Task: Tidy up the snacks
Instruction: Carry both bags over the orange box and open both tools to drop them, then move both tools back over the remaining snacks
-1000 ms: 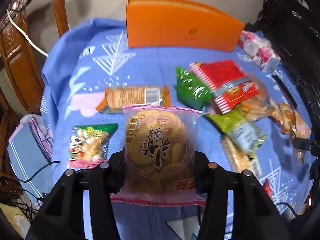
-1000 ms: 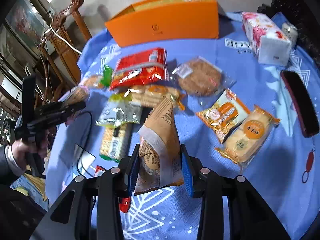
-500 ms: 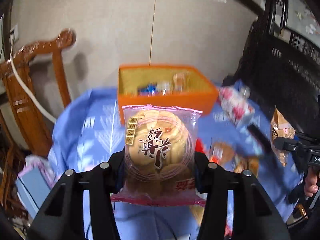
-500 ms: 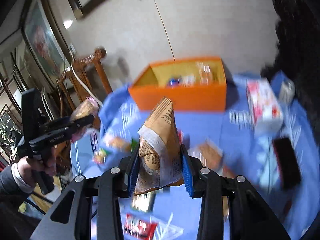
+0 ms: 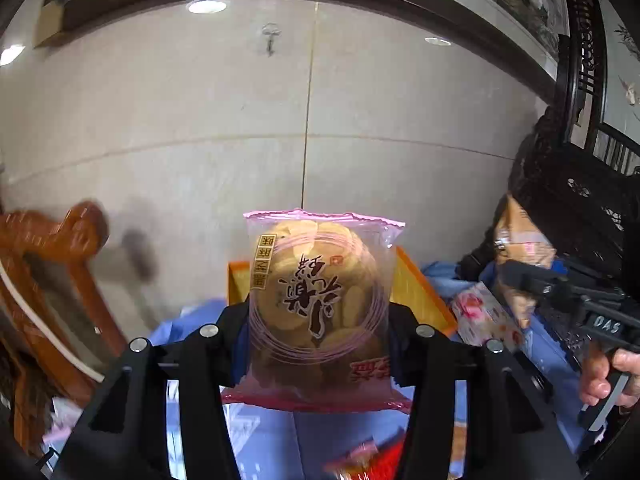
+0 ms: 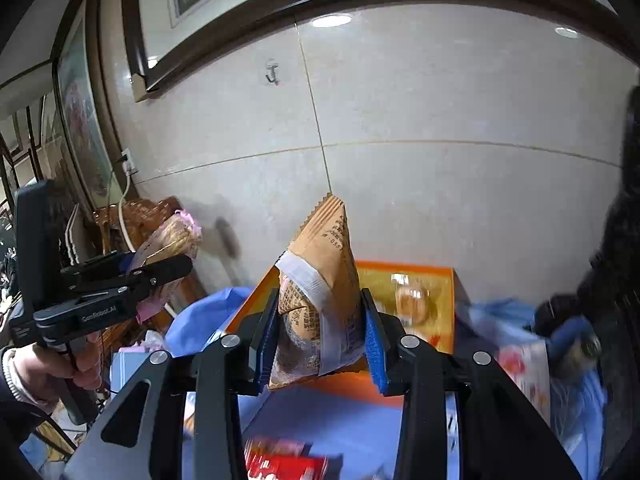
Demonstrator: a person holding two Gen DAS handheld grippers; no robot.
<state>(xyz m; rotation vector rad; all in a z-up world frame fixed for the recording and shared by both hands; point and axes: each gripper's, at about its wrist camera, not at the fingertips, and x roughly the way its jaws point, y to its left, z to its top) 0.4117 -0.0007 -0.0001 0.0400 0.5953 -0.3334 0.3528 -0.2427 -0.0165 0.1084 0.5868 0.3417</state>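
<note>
My left gripper (image 5: 318, 332) is shut on a clear pink-edged pack of round biscuits (image 5: 320, 300), held upright in front of the orange box (image 5: 420, 292). My right gripper (image 6: 320, 332) is shut on a tan, peaked snack pack (image 6: 320, 280), held in front of the same orange box (image 6: 424, 304), which holds some wrapped snacks. The left wrist view shows the right gripper (image 5: 516, 272) at the right with its tan pack (image 5: 520, 236). The right wrist view shows the left gripper (image 6: 160, 268) at the left with its biscuit pack (image 6: 172, 236).
A blue cloth (image 6: 320, 420) covers the table. A red snack pack (image 6: 280, 464) lies near the bottom edge. A floral tissue pack (image 5: 480, 316) lies right of the box. A wooden chair (image 5: 52, 280) stands at the left, dark carved furniture (image 5: 580, 200) at the right, a tiled wall behind.
Both grippers have risen and tilted up from the table with their packs. The view swung from the spread snacks to the orange box and the wall.
</note>
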